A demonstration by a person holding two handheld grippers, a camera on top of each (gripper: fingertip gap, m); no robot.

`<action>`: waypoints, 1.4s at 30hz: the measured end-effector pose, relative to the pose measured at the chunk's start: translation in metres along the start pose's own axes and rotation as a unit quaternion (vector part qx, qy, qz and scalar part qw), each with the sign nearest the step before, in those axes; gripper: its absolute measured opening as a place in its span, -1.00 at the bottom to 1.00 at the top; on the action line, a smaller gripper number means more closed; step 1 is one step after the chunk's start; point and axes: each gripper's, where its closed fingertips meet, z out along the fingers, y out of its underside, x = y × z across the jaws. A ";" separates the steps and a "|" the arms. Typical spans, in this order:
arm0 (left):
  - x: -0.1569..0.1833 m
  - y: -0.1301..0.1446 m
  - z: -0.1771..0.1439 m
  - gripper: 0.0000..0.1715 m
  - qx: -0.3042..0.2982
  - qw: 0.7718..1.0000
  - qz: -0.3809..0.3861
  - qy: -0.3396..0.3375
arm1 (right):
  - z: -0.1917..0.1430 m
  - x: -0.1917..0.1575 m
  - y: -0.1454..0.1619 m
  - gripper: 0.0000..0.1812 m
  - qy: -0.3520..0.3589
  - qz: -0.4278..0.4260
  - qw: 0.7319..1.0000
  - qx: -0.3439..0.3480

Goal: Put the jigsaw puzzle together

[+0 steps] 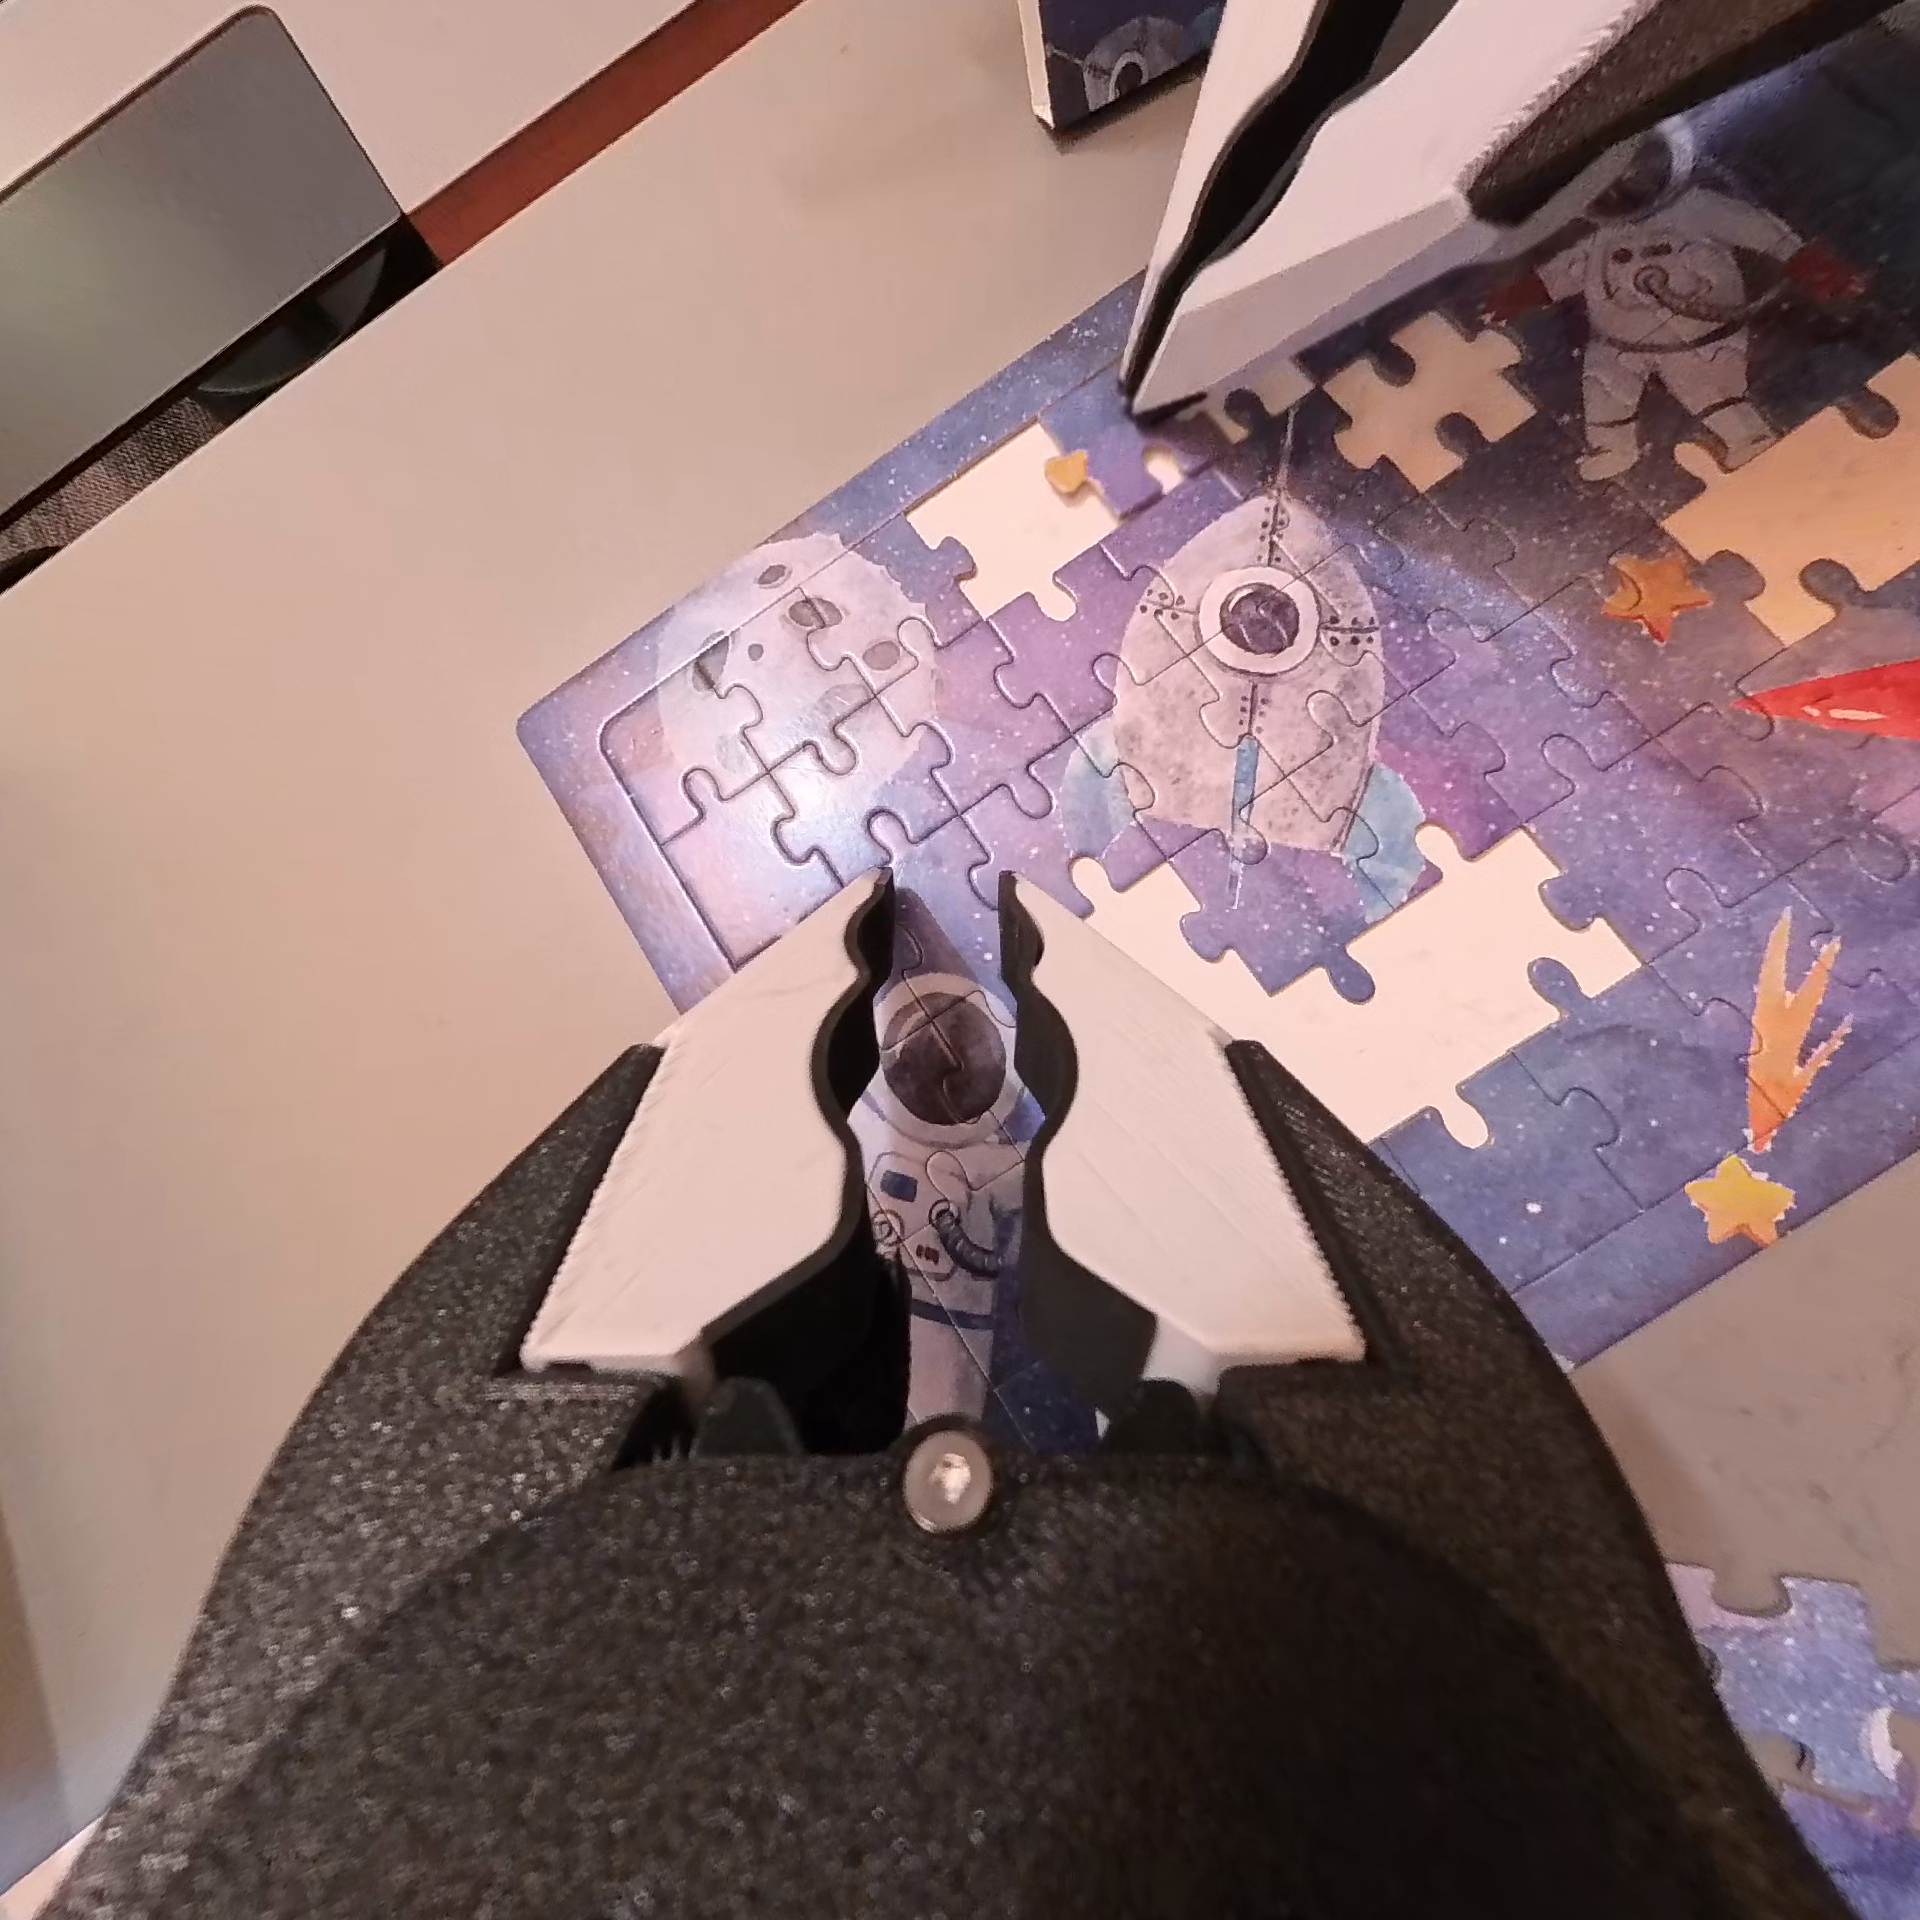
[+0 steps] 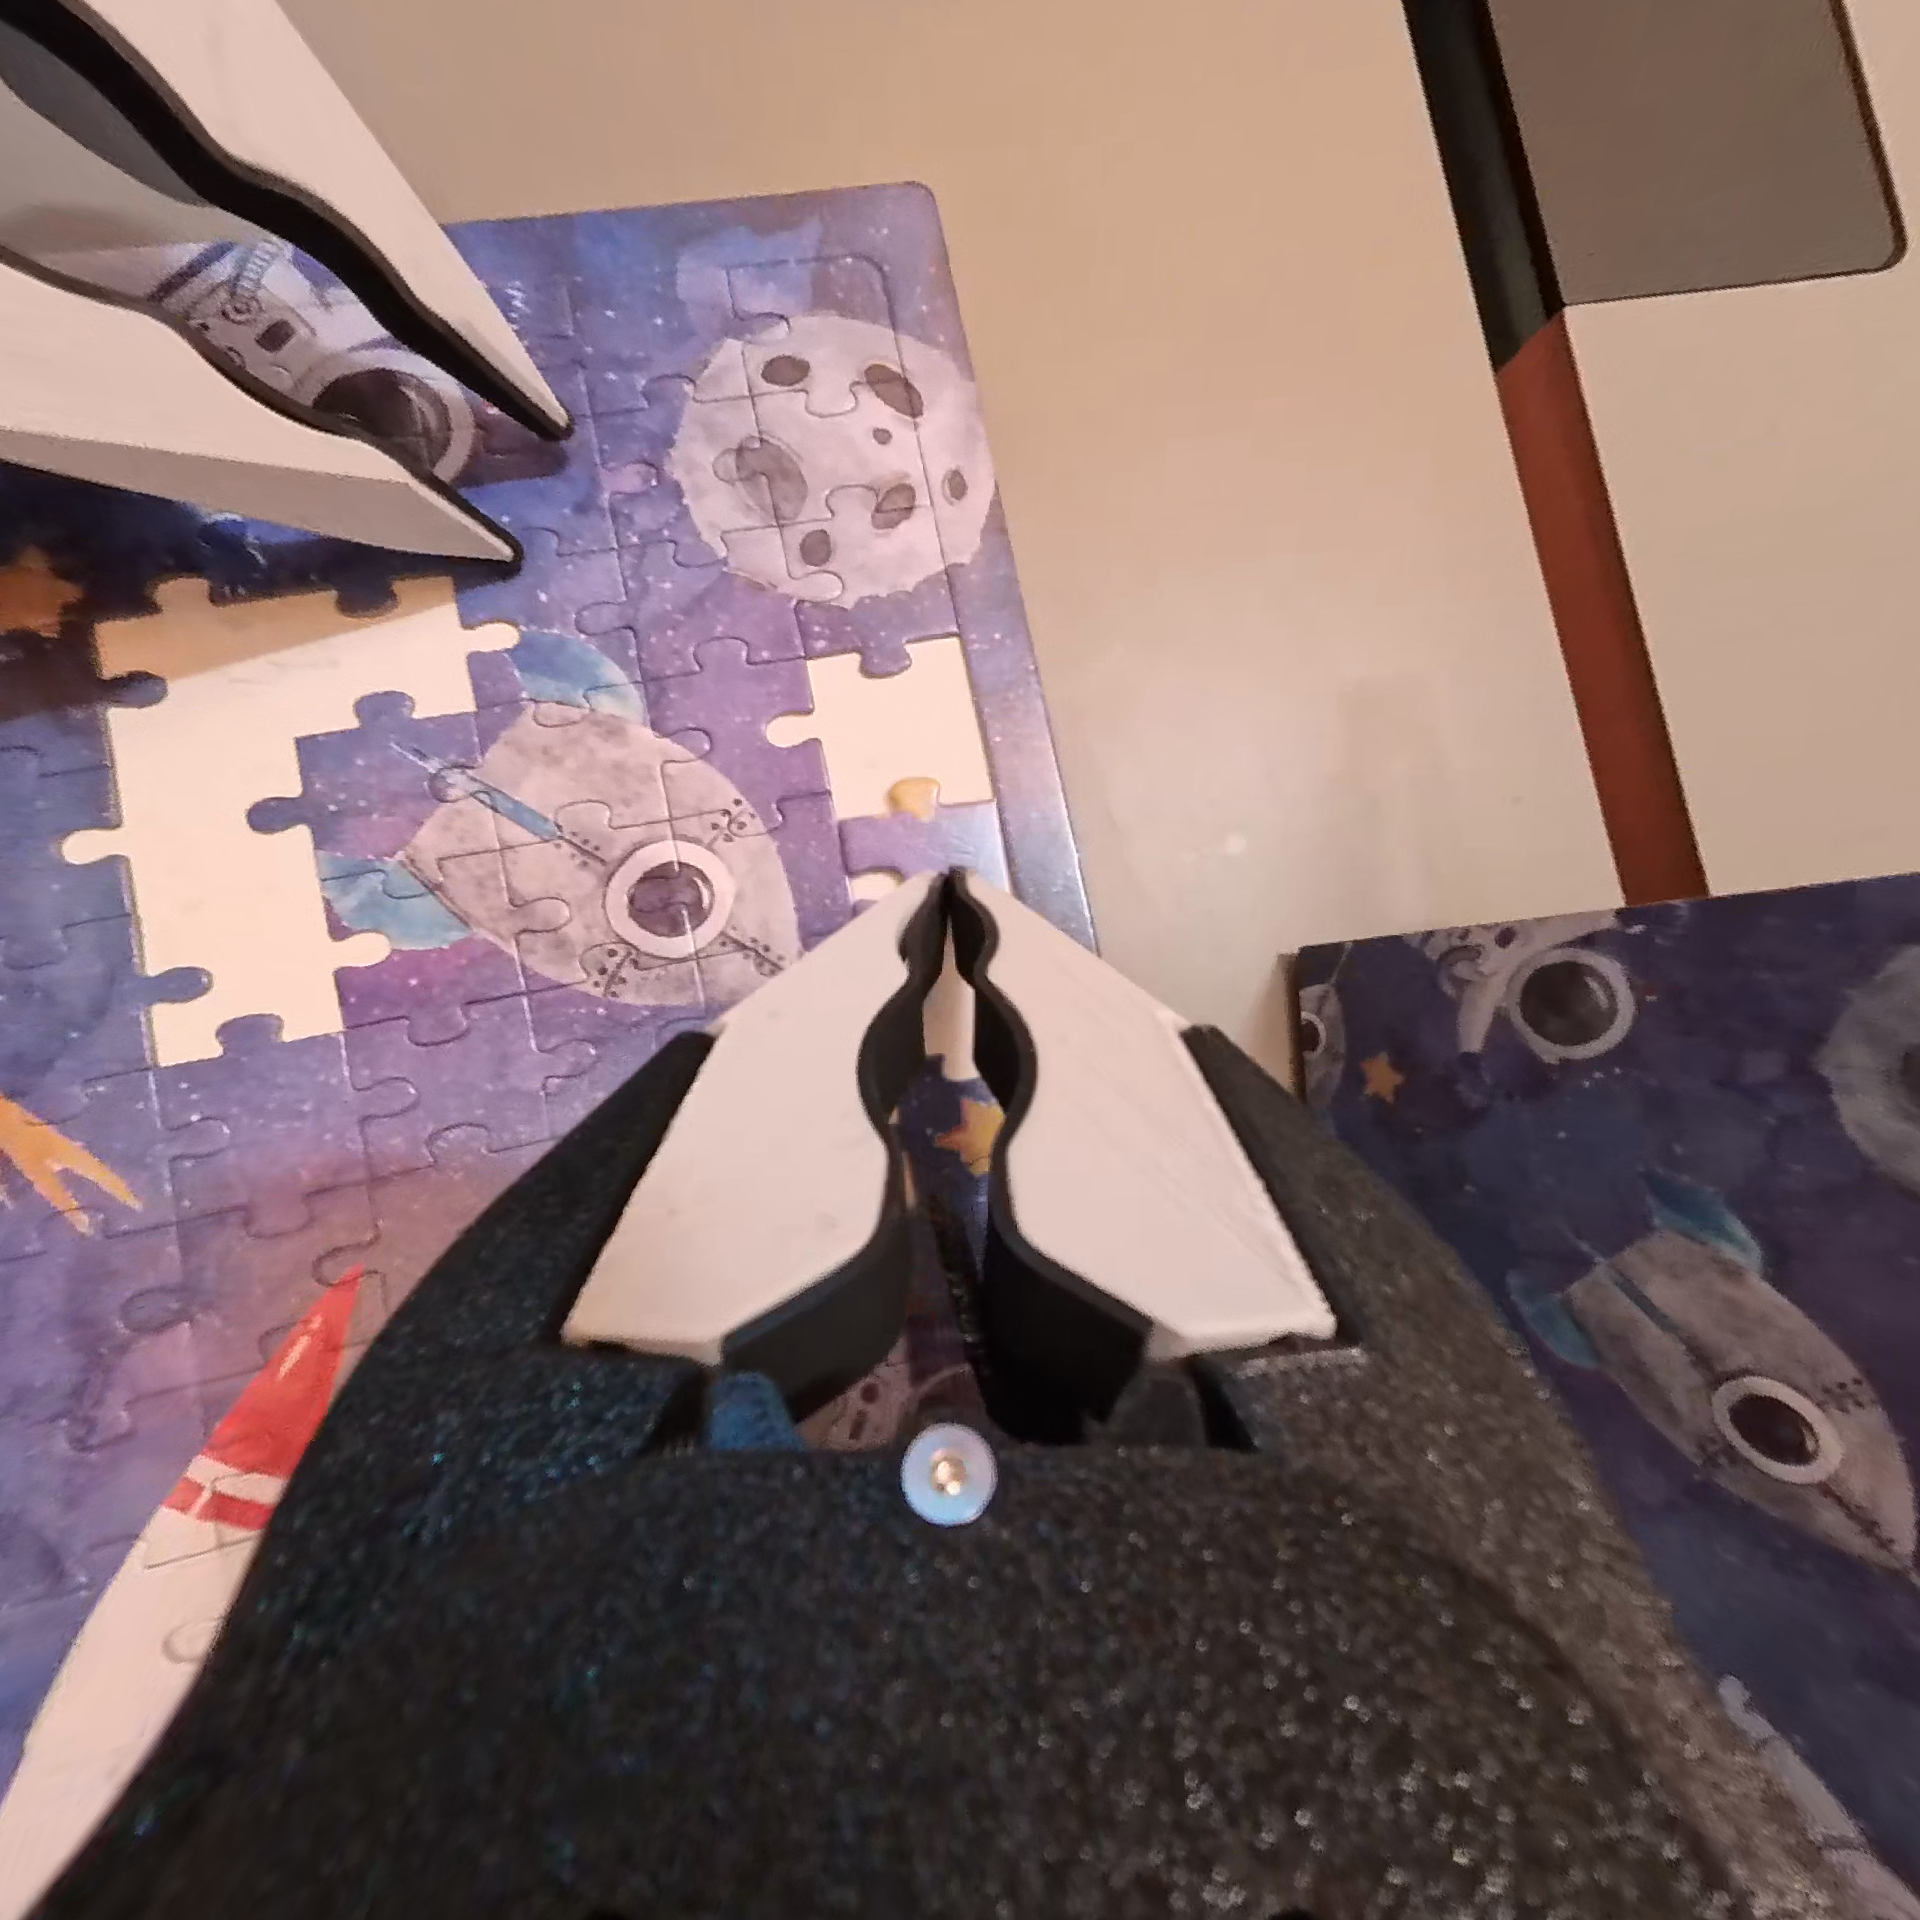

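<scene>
A space-themed jigsaw puzzle (image 1: 1558,748) lies in its purple frame (image 2: 675,223) on a beige table. It has several empty white gaps, such as one at the edge (image 1: 997,520) (image 2: 904,717) and a bigger one below the grey rocket (image 1: 1455,935) (image 2: 229,831). My right gripper (image 2: 951,881) is shut, its tips touching a purple piece with a yellow bit (image 2: 914,836) beside the edge gap; it also shows in the left wrist view (image 1: 1138,400). My left gripper (image 1: 945,883) is slightly open and empty over the astronaut corner; it also shows in the right wrist view (image 2: 535,488).
The puzzle box with the same picture (image 2: 1610,1351) stands next to the puzzle; it also shows in the left wrist view (image 1: 1122,62). Loose joined pieces (image 1: 1787,1704) lie by my left gripper. A dark grey panel (image 1: 156,208) and a red-brown strip (image 2: 1590,571) sit beyond the table edge. Across from one pair of fingers to the other is roughly 11 cm.
</scene>
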 end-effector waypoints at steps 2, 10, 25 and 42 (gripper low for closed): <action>0.000 0.000 0.000 -0.77 0.000 1.000 0.001 -0.001 | 0.000 0.001 -0.001 -1.00 0.004 -0.008 1.000 0.006; 0.000 0.000 0.000 -0.77 0.001 1.000 0.001 -0.001 | 0.004 -0.004 -0.007 -1.00 0.001 -0.028 0.999 0.021; 0.000 0.000 0.000 -0.77 0.001 1.000 -0.002 0.002 | 0.001 -0.008 -0.002 -0.52 -0.013 0.016 0.999 0.026; -0.001 0.000 0.000 -0.77 0.001 1.000 0.000 -0.003 | -0.002 -0.011 -0.005 -0.91 -0.026 -0.025 0.999 0.040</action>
